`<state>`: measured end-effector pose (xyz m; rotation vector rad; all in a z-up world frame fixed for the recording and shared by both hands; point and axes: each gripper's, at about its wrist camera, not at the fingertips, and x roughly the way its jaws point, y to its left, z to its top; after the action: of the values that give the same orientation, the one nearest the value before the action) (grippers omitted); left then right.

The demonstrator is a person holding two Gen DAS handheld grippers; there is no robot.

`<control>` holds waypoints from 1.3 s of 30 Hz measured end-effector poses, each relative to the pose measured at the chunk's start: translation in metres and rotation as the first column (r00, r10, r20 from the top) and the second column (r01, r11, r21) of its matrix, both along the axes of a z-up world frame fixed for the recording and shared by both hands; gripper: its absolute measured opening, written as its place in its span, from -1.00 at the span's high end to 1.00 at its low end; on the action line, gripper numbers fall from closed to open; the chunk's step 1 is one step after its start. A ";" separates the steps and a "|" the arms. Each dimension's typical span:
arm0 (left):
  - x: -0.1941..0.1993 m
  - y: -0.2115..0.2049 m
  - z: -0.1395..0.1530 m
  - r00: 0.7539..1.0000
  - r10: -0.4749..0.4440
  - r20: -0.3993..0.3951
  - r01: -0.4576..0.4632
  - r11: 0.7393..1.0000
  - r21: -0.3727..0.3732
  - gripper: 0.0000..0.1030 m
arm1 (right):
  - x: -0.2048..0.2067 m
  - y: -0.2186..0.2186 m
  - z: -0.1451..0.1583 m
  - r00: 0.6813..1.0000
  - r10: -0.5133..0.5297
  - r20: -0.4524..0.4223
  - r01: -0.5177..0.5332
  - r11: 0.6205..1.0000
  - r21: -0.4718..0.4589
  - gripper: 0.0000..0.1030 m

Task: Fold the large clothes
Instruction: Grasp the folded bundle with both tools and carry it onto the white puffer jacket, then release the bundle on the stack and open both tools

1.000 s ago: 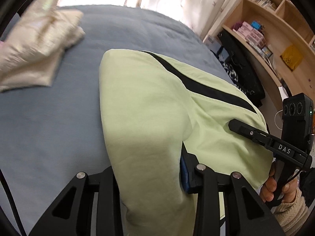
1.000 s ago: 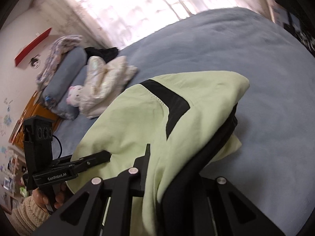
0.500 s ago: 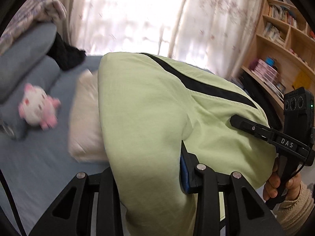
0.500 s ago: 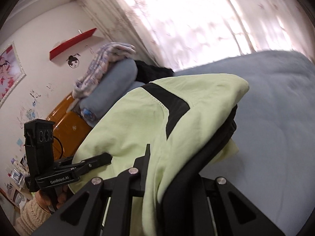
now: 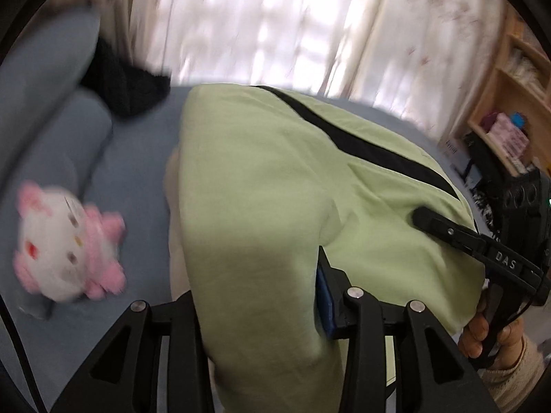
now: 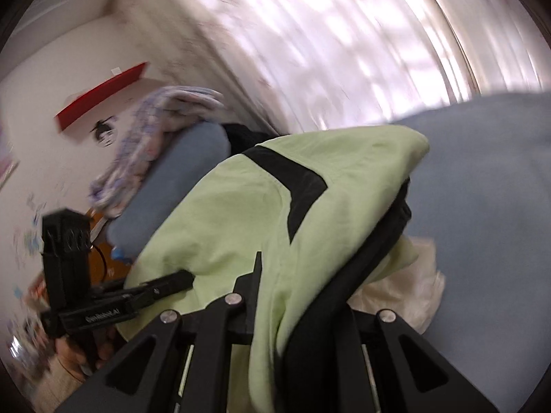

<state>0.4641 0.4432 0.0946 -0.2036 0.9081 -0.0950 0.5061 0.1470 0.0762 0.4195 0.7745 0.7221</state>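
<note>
A: What lies beyond the fingers?

B: The blue bed (image 5: 137, 144) spreads far ahead of both pairs of fingers, a pillow (image 6: 179, 186) past the left tips. Above it hangs the folded green garment (image 5: 268, 206), black stripe on top, bunched between and over both pairs, clear of the bed.

A: And the grips?

B: The left gripper (image 5: 261, 296) has cloth filling its gap, and its jaws are opening. The right gripper (image 6: 292, 296) is pinching the garment's green-and-black edge, fingers nearly together.

A: How should the person carry it well?

B: Likely by keeping both hands level so the fold stays square, then lowering it flat. The loosening left side could let a layer slip, so the right must not pull ahead.

A: Anything small nearby?

B: A pink plush toy (image 5: 69, 241) left of the left fingers, worth steering clear of.
</note>
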 end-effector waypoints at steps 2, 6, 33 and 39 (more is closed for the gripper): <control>0.012 0.004 -0.036 0.998 0.018 -0.061 -0.017 1.000 0.004 0.00 | 0.011 0.003 -0.040 0.996 -0.009 -0.091 0.006 0.999 -0.031 0.78; 0.026 0.020 -0.078 0.996 0.061 -0.061 -0.067 0.992 -0.108 -0.38 | 0.021 -0.002 -0.095 0.988 -0.029 -0.149 0.023 0.999 -0.041 0.72; 0.011 0.011 -0.105 0.985 0.171 0.018 -0.171 0.985 0.003 -0.92 | 0.013 0.022 -0.106 0.999 -0.041 -0.036 0.027 0.947 -0.319 -0.16; -0.012 -0.003 -0.077 0.969 0.247 0.026 -0.248 0.965 0.089 -0.83 | -0.022 0.008 -0.072 1.000 -0.017 0.012 0.021 0.922 -0.386 -0.22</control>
<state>0.4520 0.4403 0.0171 -0.2290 0.8639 0.1767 0.4840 0.1555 0.0039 0.0650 0.8817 0.5346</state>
